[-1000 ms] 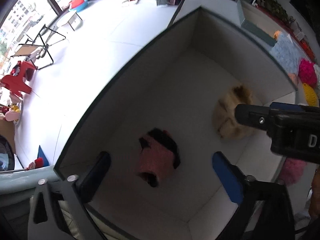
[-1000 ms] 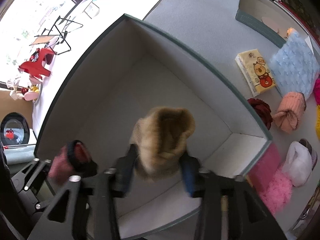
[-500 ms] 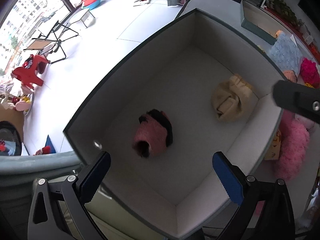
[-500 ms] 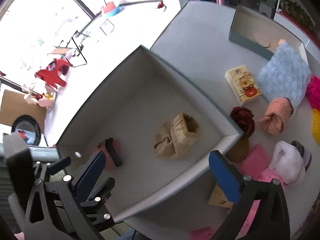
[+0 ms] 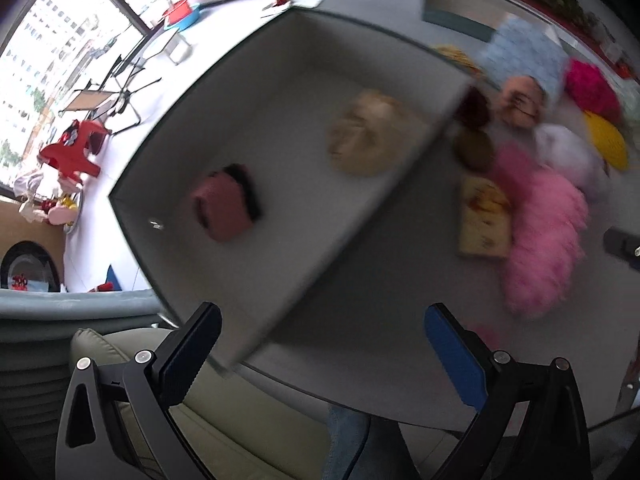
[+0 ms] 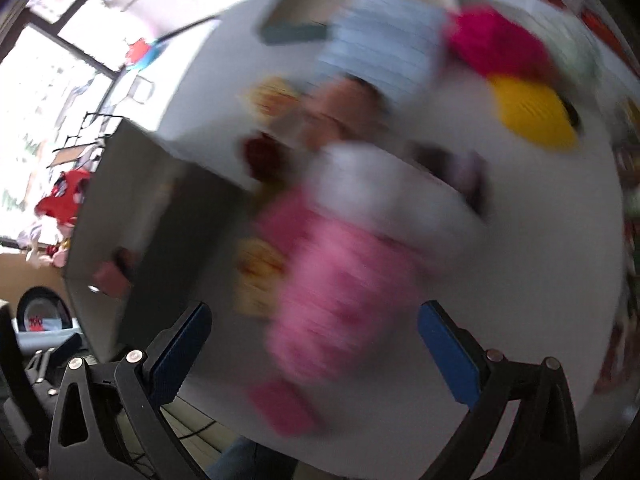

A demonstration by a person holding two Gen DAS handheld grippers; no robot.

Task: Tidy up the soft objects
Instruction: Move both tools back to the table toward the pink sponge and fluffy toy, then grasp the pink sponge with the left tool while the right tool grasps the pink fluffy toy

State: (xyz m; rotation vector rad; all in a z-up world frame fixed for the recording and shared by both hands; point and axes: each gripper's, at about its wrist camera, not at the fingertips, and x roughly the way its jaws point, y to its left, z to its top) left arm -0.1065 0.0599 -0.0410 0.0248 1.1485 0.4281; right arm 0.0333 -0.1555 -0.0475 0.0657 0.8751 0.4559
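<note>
An open white box (image 5: pixel 384 208) stands on the grey table, holding a pink-and-black soft piece (image 5: pixel 226 204) and a tan fuzzy piece (image 5: pixel 366 138). My left gripper (image 5: pixel 324 356) is open with nothing between its fingers, hovering over the box's near corner. My right gripper (image 6: pixel 316 354) is open and empty above a fluffy pink item (image 6: pixel 336 292), in a blurred view. A white fluffy item (image 6: pixel 372 184), a yellow knit item (image 6: pixel 532 116) and a magenta item (image 6: pixel 496 44) lie beyond. The same fluffy pink item (image 5: pixel 540 232) shows right of the box.
A light blue cushion (image 6: pixel 384 48), a peach roll (image 5: pixel 520 100), a dark red item (image 5: pixel 476 106) and a printed tissue pack (image 5: pixel 484 220) lie on the table. A teal-rimmed tray (image 5: pixel 456 12) sits at the back. The table's near edge (image 5: pixel 360 400) borders a seat.
The right gripper opened off the tan piece, left it in the box and swung right over the pink fluffy item. The left gripper drew back toward the box's near corner.
</note>
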